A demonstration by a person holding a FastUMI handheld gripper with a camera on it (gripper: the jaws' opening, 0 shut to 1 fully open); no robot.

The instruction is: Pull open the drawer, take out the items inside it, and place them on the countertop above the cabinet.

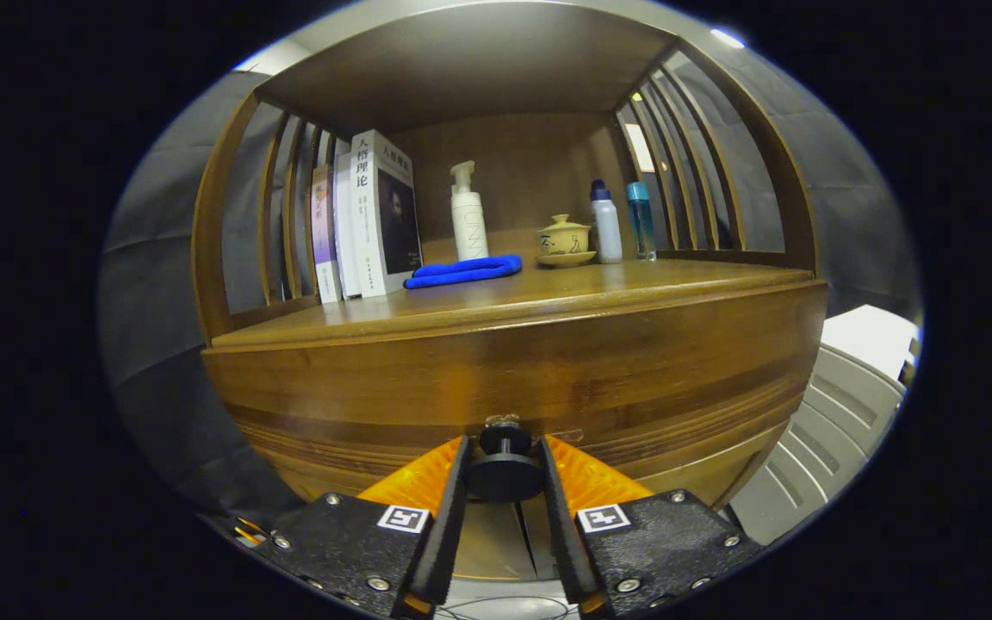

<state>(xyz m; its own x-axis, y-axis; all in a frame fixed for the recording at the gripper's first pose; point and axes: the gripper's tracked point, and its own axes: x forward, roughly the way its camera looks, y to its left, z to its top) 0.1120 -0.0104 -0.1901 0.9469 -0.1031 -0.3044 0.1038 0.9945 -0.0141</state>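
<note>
The drawer knob (505, 469), a dark round pull on a short stem, sits right between the two fingers of the gripper (503, 472), and both fingers press against its sides, so the gripper is clamped on the knob. The knob stands out from the drawer front (513, 379), a broad wooden panel with darker grain bands that spans the width of the cabinet directly beyond the fingers, at twelve o'clock from them. The drawer looks closed or very nearly so (no gap into its inside can be made out, and its contents are hidden).

Just above the drawer front runs the countertop (616, 288), a wooden shelf surface framed by slatted sides and a wooden roof. On it, at about eleven o'clock from the knob, a row of upright books (367, 220) leans against the left slats. Beside them, nearer twelve o'clock, lies a folded blue cloth (464, 270), with a white pump bottle (468, 215) standing just behind it. At one o'clock sits a small lidded cup on a saucer (565, 241), then a white bottle with a dark cap (605, 224), then a slim teal bottle (641, 220) near the right slats.

Off at three o'clock from the knob, beside the cabinet, a pale grey ribbed surface (840, 430) shows.
</note>
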